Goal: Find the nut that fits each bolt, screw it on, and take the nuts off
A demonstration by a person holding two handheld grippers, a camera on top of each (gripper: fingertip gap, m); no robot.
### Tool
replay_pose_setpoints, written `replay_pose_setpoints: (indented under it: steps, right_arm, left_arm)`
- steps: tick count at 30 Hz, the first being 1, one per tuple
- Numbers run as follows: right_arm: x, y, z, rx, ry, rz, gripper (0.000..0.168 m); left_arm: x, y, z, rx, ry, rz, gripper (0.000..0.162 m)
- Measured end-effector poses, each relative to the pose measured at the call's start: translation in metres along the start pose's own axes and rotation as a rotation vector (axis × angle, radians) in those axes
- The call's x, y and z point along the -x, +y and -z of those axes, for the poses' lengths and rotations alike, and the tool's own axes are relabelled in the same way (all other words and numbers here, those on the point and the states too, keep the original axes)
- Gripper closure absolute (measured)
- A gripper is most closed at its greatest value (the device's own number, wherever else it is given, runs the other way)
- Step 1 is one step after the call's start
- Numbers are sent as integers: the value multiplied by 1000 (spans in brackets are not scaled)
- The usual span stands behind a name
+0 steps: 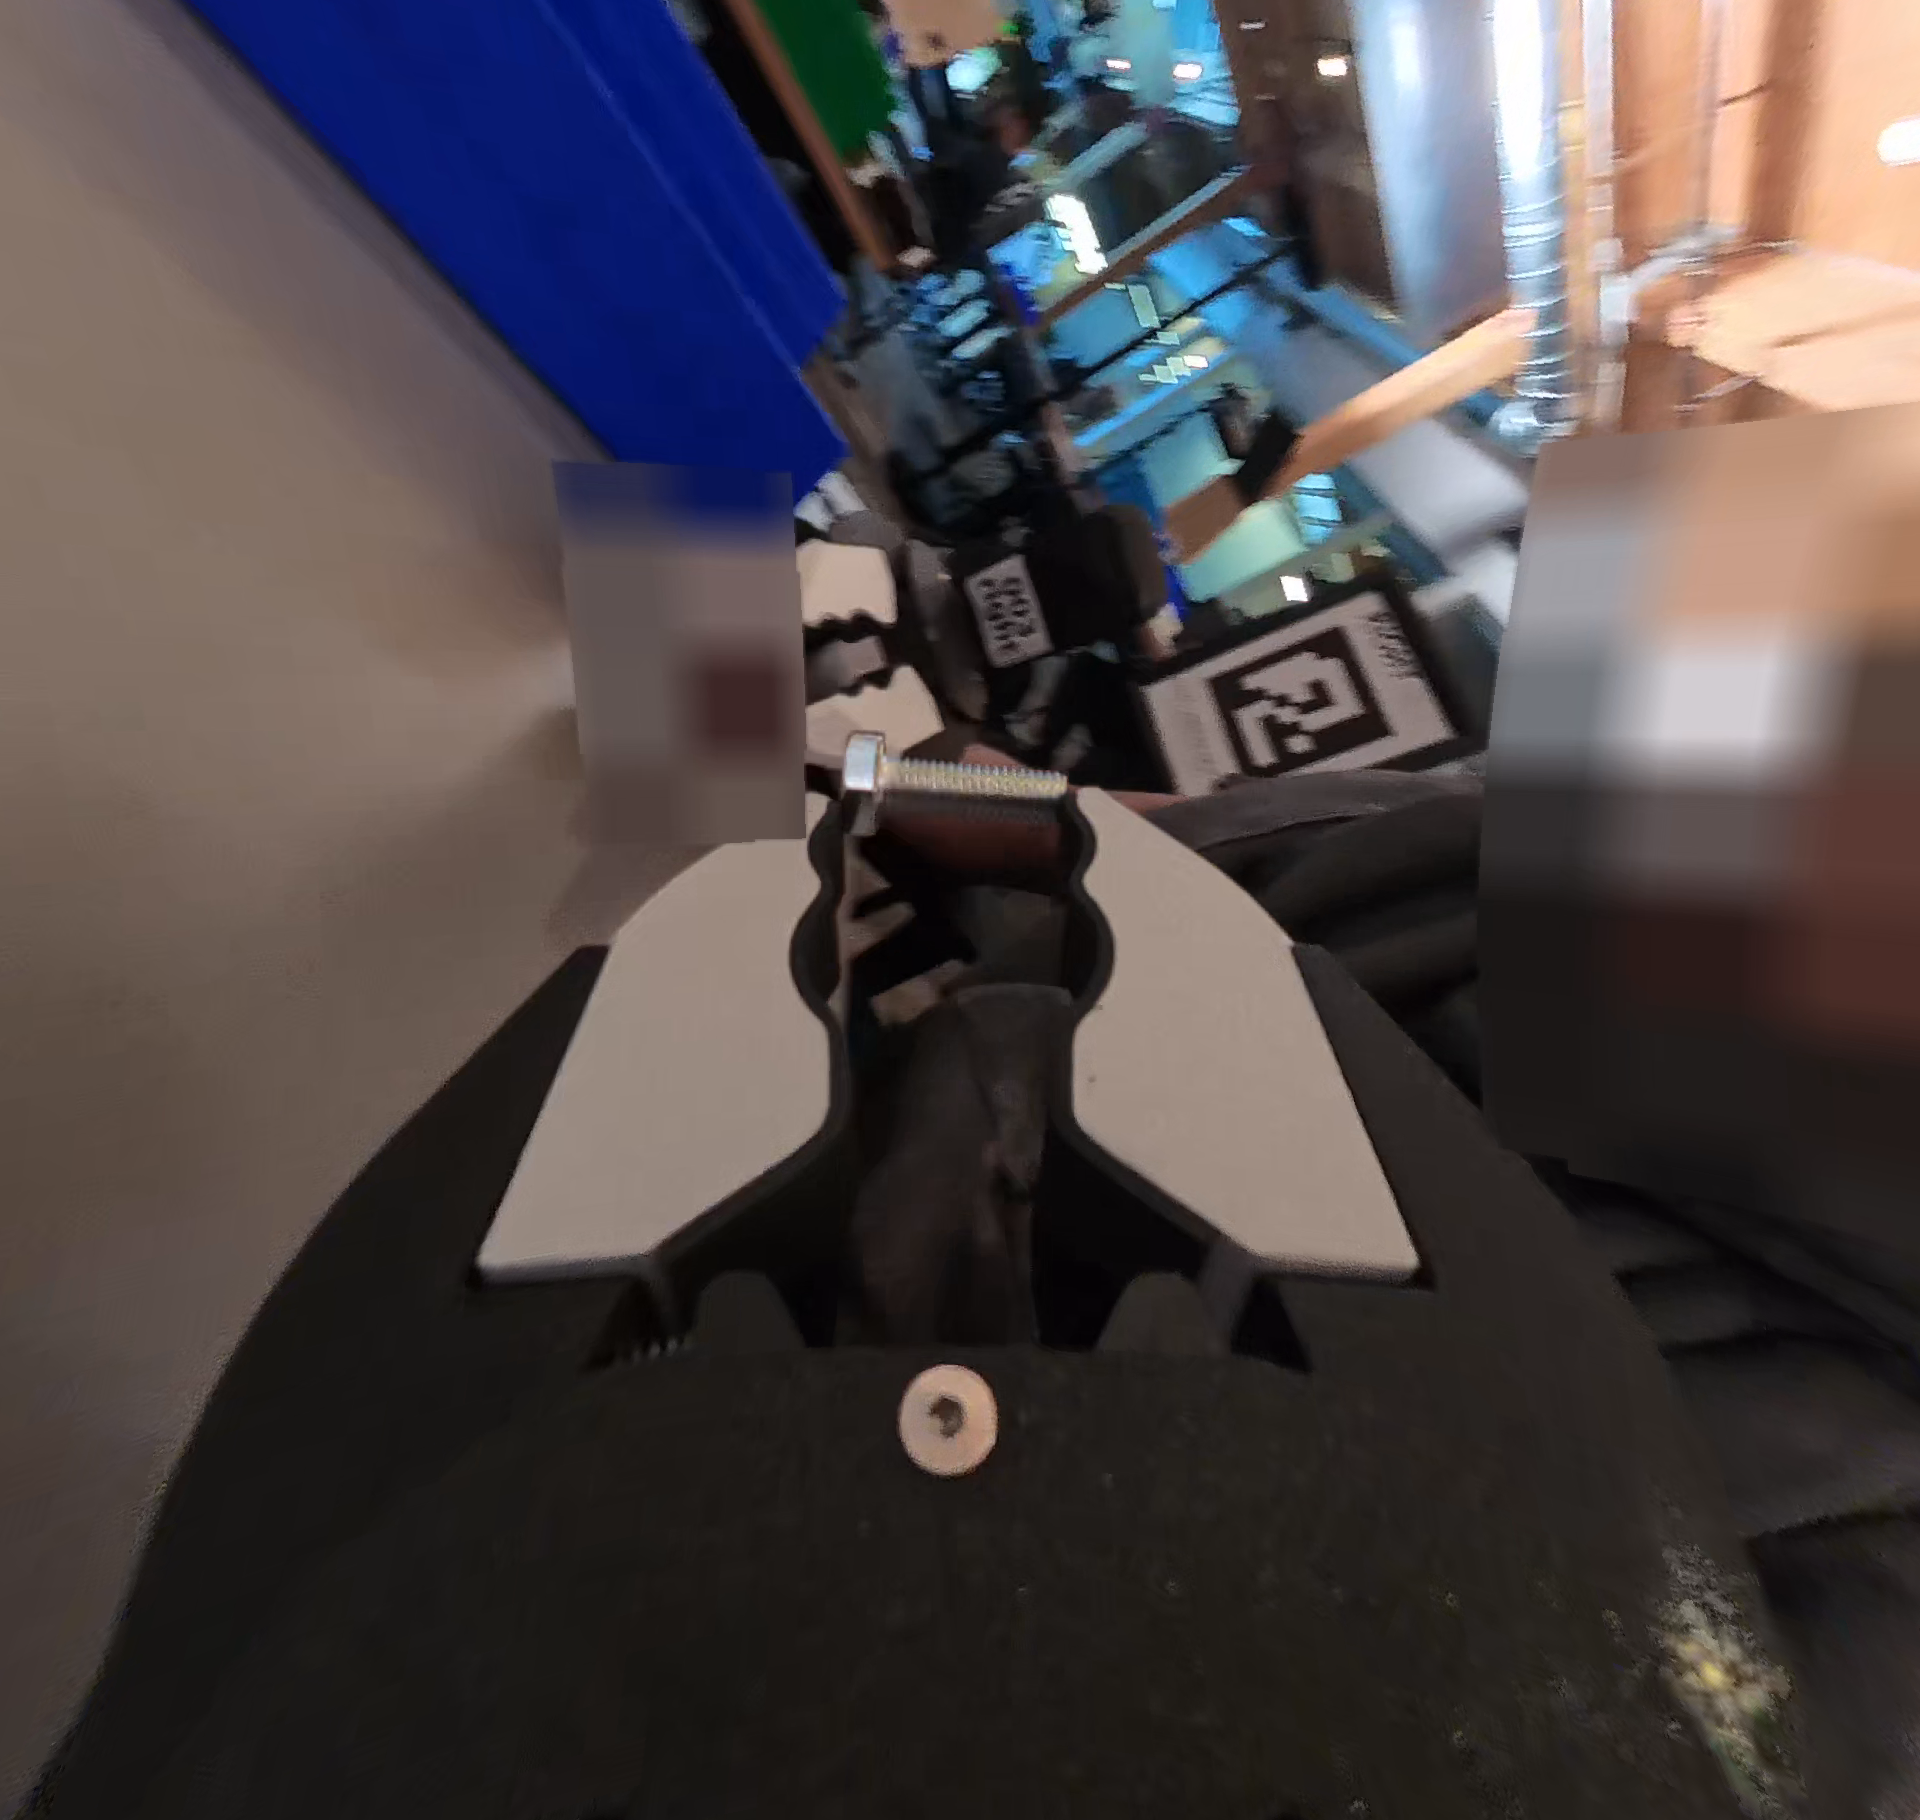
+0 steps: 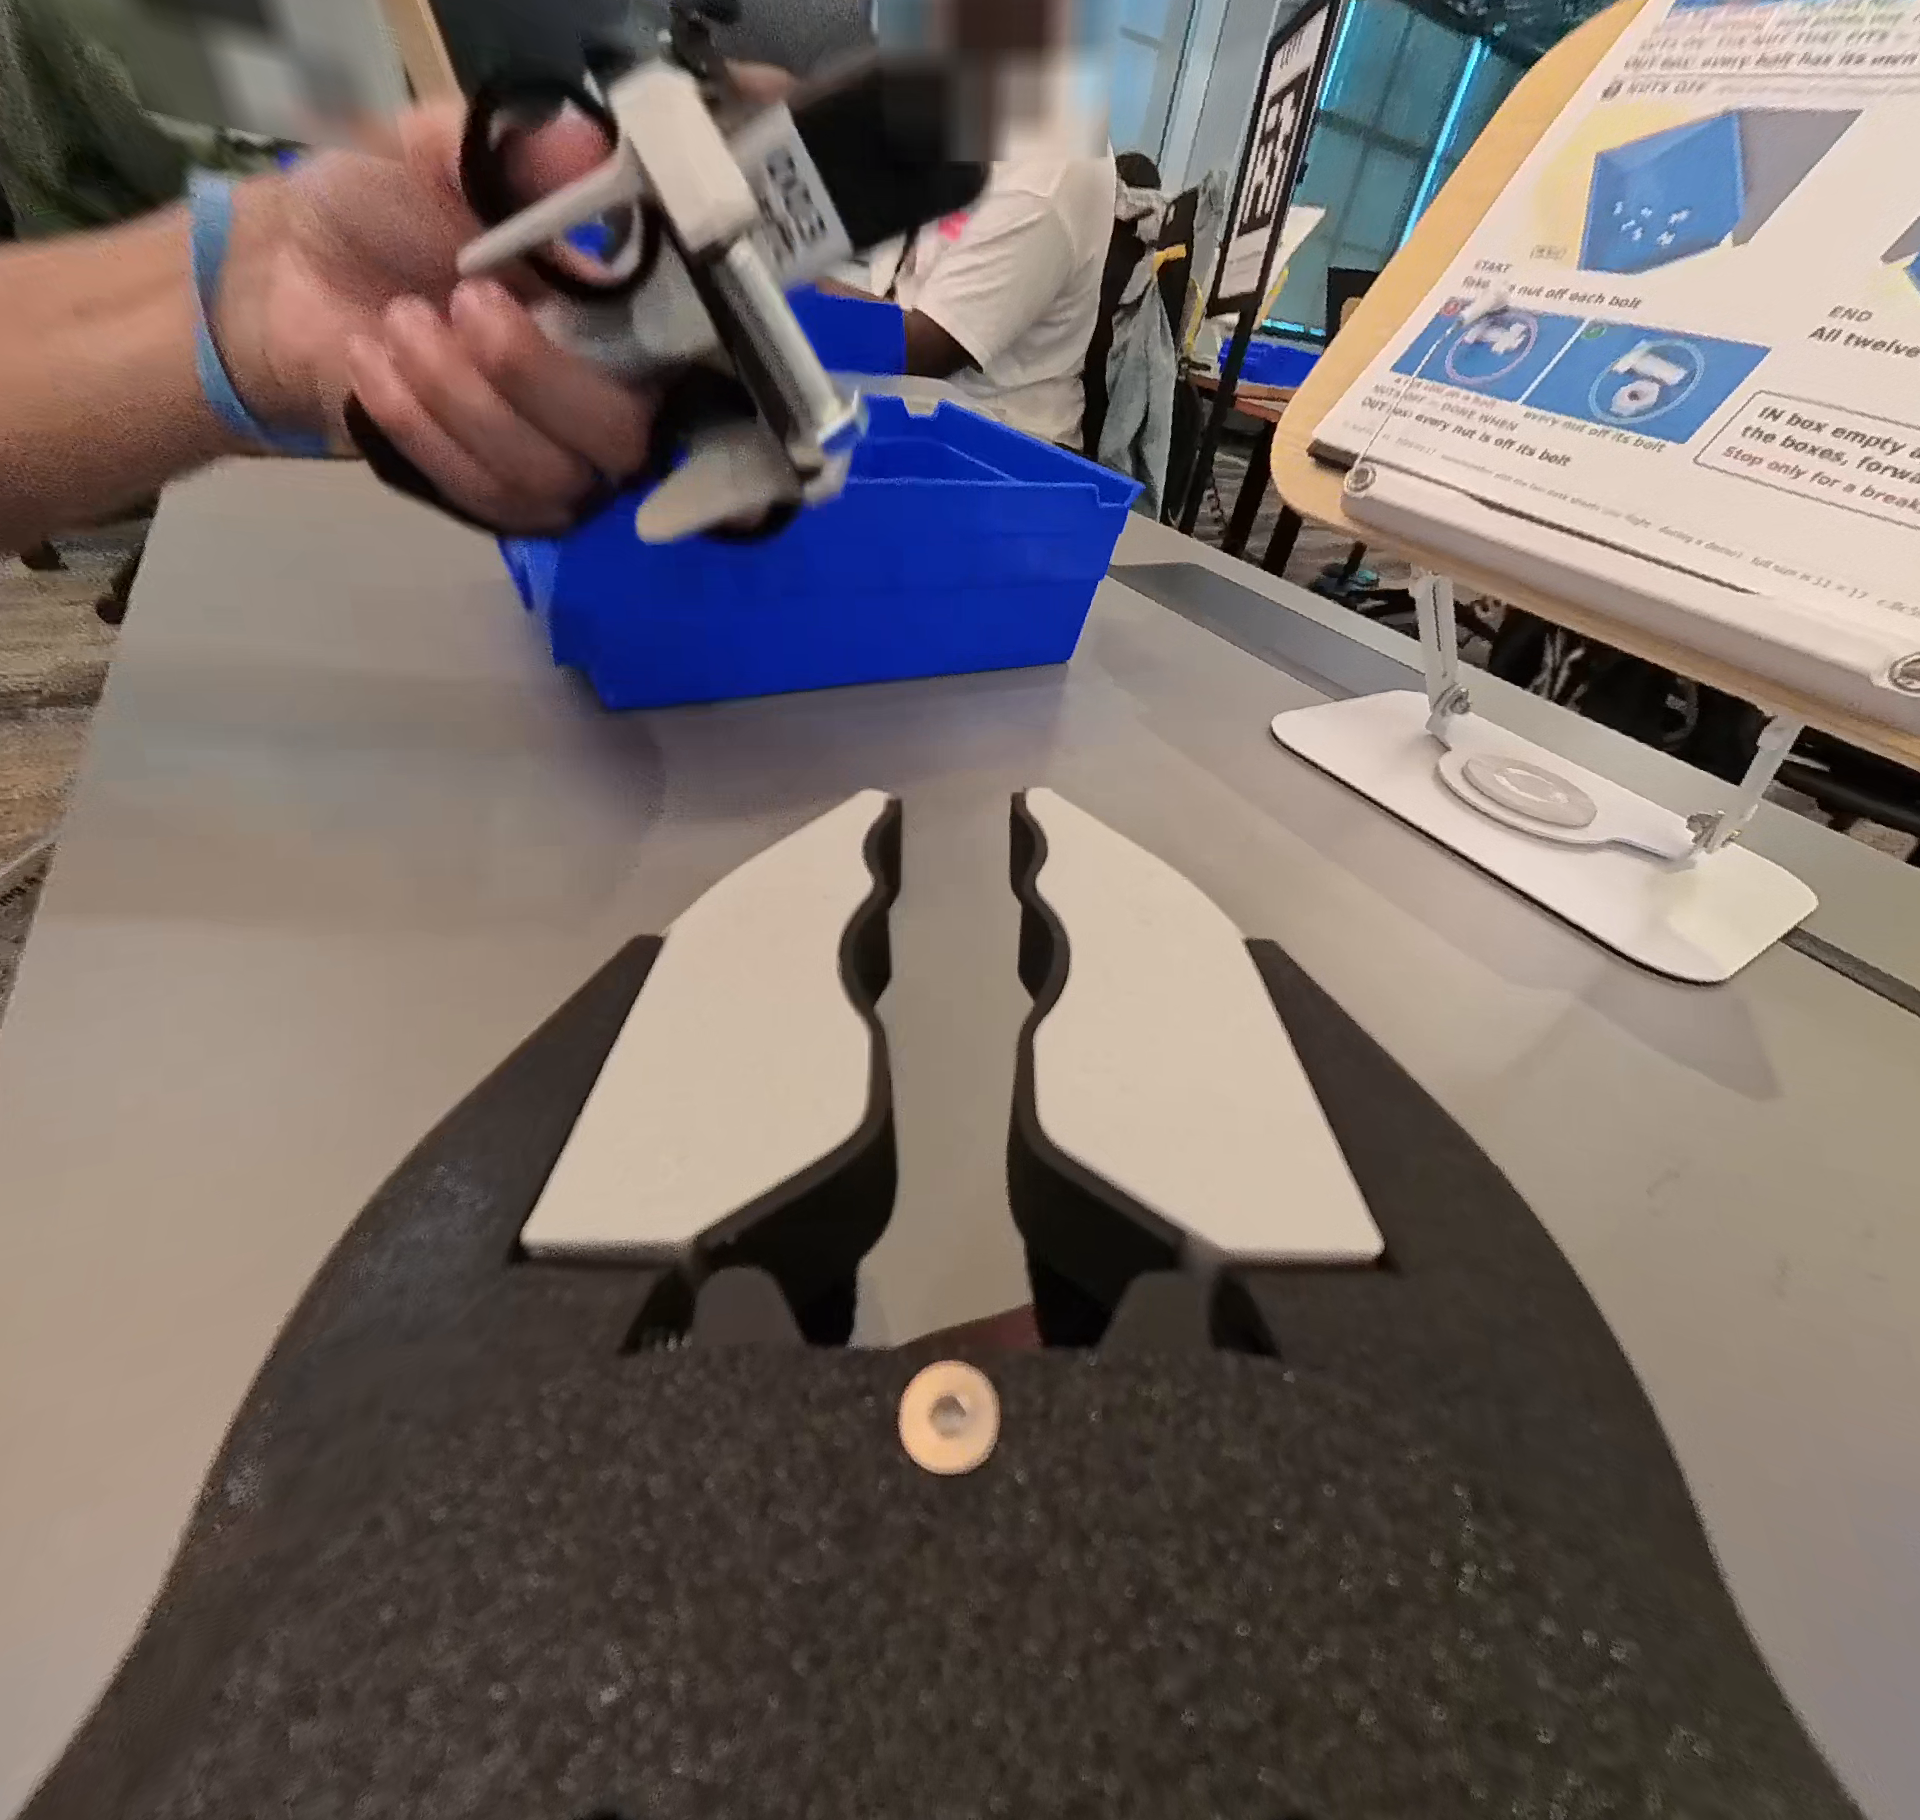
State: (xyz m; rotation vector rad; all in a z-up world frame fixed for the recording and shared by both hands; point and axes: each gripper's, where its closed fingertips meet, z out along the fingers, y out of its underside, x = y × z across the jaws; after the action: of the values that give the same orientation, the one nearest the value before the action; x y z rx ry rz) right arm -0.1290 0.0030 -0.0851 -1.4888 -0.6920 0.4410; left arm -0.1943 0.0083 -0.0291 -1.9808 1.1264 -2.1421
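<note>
The grey counter [image 2: 312, 835] carried a blue bin [image 2: 831, 586] toward its far edge and a white stand [image 2: 1538, 856] with an instruction sheet [image 2: 1662, 264] along its right edge. The right hand-held gripper [image 2: 956, 814] hung low over the bare middle of the counter, jaws parted and holding nothing. The left hand-held gripper [image 2: 748, 492], carried in the person's left hand [image 2: 416, 336], was raised above the near left corner of the bin and blurred by motion. In its own view the left hand-held gripper [image 1: 961, 814] was clamped on a small silver bolt [image 1: 956, 781] right at the fingertips. The bolt lay crosswise to the fingers, its long axis running side to side, hex head sticking out past the left finger and the threaded end resting on the right finger's tip. No nut could be seen on the thread, and none showed in either view; the inside of the bin was hidden by its wall. So the bolt sat ahead and to the left of the empty right hand-held gripper, well apart from it, above the bin. The coming move probably turned on that: the right one was the free one, and a nut would have to meet the threaded end along that side-to-side axis.
</note>
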Motion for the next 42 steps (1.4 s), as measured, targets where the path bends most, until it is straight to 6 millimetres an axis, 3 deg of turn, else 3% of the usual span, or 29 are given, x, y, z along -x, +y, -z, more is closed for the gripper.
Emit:
replay_pose_setpoints:
  steps: [4,8,21,35,38,42]
  right_arm:
    - [3,-11,6,-61,-17,15,143]
    - [10,-14,8,-77,-37,73,142]
    - [14,4,-3,26,-16,191,143]
    - [19,2,-1,12,-34,212,148]
    - [9,6,0,38,11,220,148]
    - [-21,11,3,80,123,136,148]
  left_arm:
    - [11,10,-34,21,107,77,123]
    - [21,16,-50,61,183,129,123]
    - [29,24,-69,90,267,185,123]
    - [32,26,-69,89,244,165,123]
    - [56,24,-65,75,80,128,123]
    - [132,26,-46,163,-470,-9,123]
